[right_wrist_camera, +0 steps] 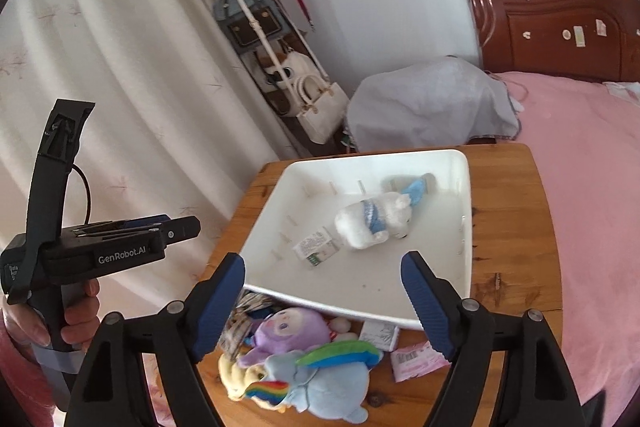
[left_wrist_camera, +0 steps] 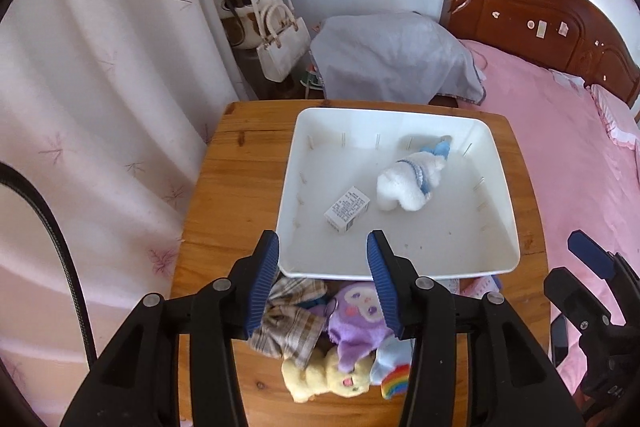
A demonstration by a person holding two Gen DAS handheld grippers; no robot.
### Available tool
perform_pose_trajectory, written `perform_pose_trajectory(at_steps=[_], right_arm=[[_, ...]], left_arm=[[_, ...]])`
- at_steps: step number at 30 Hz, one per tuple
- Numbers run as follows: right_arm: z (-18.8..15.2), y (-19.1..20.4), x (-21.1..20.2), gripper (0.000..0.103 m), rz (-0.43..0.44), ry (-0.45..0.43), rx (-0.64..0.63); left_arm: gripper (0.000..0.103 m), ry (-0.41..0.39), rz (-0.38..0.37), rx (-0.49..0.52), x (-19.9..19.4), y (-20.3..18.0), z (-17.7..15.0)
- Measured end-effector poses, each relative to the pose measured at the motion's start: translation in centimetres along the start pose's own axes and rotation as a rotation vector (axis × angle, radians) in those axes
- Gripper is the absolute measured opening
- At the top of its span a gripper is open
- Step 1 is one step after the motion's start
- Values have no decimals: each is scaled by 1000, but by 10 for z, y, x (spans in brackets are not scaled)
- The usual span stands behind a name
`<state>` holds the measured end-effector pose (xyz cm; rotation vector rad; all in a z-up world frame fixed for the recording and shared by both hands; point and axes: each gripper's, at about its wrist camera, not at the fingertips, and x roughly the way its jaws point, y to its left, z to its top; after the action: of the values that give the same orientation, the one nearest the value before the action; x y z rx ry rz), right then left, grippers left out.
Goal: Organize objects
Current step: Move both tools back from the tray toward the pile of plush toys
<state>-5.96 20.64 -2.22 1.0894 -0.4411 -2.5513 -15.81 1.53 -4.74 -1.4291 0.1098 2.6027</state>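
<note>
A white tray (left_wrist_camera: 440, 231) (right_wrist_camera: 400, 267) sits on a wooden table (left_wrist_camera: 240, 187). In it lie a white plush with a blue scarf (left_wrist_camera: 408, 183) (right_wrist_camera: 372, 217) and a small printed box (left_wrist_camera: 347, 209) (right_wrist_camera: 316, 247). In front of the tray is a pile: a purple plush (left_wrist_camera: 356, 319) (right_wrist_camera: 288, 327), a yellow plush (left_wrist_camera: 324, 375), a plaid cloth (left_wrist_camera: 288, 323) and a blue rainbow plush (right_wrist_camera: 324, 383). My left gripper (left_wrist_camera: 323, 247) hangs open above the pile at the tray's near rim. My right gripper (right_wrist_camera: 324, 261) is open wider above the same spot. Neither holds anything.
A pink packet (right_wrist_camera: 416, 359) and a silver packet (right_wrist_camera: 378, 333) lie by the pile. A pink bed (left_wrist_camera: 560, 147) borders the table on the right, a curtain (left_wrist_camera: 100, 107) on the left. Behind stand a grey-covered object (left_wrist_camera: 392, 55) and a coat rack with bags (right_wrist_camera: 276, 67).
</note>
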Motion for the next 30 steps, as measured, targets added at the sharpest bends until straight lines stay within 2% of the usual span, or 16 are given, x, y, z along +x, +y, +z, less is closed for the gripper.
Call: perform_pose_trajectory(at_steps=[4, 8, 17, 24, 30], right_arm=[[-9, 2, -10, 82, 30, 5, 1], [-22, 1, -15, 82, 49, 24, 23], [-48, -11, -10, 82, 104, 138, 134], [-66, -28, 0, 85, 130, 236, 318], [-85, -51, 14, 85, 159, 305, 569]], left_arm=[[50, -11, 19, -8, -13, 4, -15], [55, 5, 24, -24, -18, 8, -31], [60, 43, 79, 24, -19, 13, -66], [60, 65, 78, 114, -17, 13, -82], [60, 85, 77, 275, -9, 12, -88]])
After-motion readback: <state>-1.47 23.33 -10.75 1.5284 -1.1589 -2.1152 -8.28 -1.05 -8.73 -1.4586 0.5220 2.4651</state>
